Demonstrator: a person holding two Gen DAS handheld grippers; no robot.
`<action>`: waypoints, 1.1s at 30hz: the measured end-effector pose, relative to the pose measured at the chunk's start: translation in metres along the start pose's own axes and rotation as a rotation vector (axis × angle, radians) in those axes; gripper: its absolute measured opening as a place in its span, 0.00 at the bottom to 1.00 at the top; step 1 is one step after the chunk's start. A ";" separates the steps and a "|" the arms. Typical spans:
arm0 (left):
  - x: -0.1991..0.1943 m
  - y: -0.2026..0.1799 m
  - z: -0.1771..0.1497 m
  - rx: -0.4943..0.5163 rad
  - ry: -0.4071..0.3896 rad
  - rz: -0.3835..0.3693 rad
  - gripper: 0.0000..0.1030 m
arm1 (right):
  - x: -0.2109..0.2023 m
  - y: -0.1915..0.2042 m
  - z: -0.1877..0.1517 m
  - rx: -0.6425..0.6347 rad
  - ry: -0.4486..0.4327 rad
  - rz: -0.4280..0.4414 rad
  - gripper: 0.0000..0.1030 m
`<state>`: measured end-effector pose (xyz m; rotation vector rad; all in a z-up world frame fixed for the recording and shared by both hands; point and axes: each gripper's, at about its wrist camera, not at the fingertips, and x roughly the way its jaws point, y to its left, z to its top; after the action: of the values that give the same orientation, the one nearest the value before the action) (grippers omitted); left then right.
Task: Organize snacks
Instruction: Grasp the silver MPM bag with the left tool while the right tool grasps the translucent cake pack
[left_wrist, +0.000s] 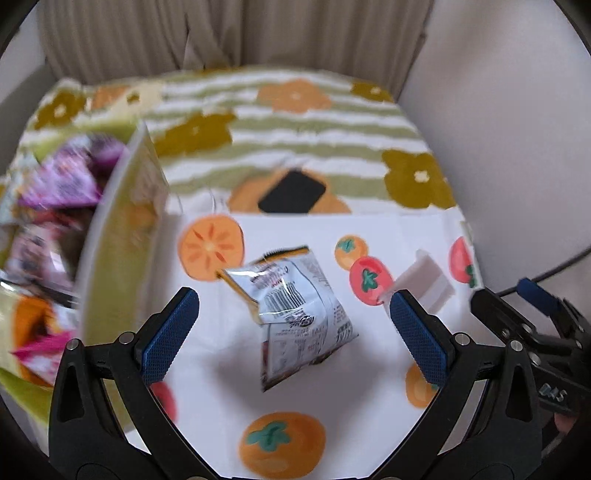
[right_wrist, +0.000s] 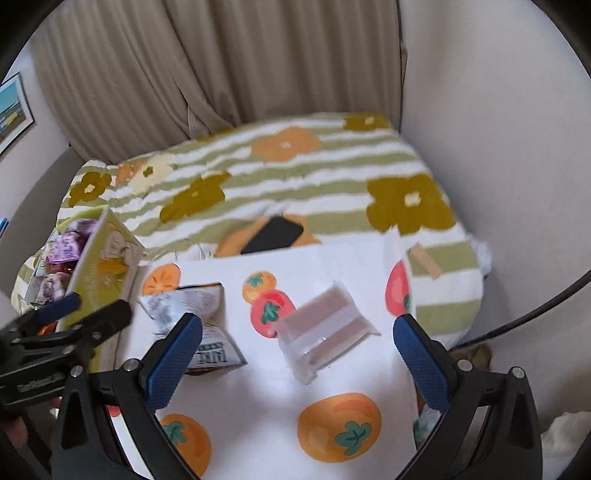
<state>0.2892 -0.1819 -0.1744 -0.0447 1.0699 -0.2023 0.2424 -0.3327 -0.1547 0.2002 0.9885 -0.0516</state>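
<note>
1. Snack packet (left_wrist: 295, 314), silver-white with a barcode and black print, lies on the white fruit-printed sheet (left_wrist: 388, 229), between the two blue pads of the left gripper (left_wrist: 293, 325) but not touching either pad.
2. Its long axis runs diagonally in the left wrist view: one sealed end, with a yellow edge, points to the far left, towards the orange slice print, and the other end points to the near right. The packet looks puffed in the middle.
3. The left gripper is spread wide and holds nothing.
4. The right gripper (right_wrist: 297, 354) is also spread wide and empty. Its left pad covers part of the snack packet (right_wrist: 192, 306) in the right wrist view.
5. A clear wafer pack (right_wrist: 325, 332) with pinkish-brown layers lies on the same sheet, to the right of the snack packet and well apart from it. Its long axis goes from near left to far right.
6. On the left stands a green box (left_wrist: 122, 236) with an open top. Inside it are purple and pink wrapped snacks (left_wrist: 62, 181), blurred.
7. A black phone (left_wrist: 293, 192) lies beyond the sheet on the striped flower blanket (left_wrist: 314, 136).
8. Beige curtains (right_wrist: 221, 74) hang at the far side.
</note>
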 end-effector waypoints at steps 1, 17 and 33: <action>0.012 -0.001 0.000 -0.016 0.021 0.008 1.00 | 0.007 -0.003 0.000 -0.001 0.015 0.001 1.00; 0.104 0.010 -0.005 -0.072 0.192 0.084 0.80 | 0.098 -0.017 -0.003 0.074 0.186 0.024 1.00; 0.103 0.014 -0.009 -0.026 0.224 0.079 0.66 | 0.102 -0.018 -0.014 0.201 0.152 -0.044 1.00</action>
<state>0.3307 -0.1867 -0.2703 -0.0033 1.2953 -0.1238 0.2843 -0.3430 -0.2503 0.3709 1.1394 -0.1790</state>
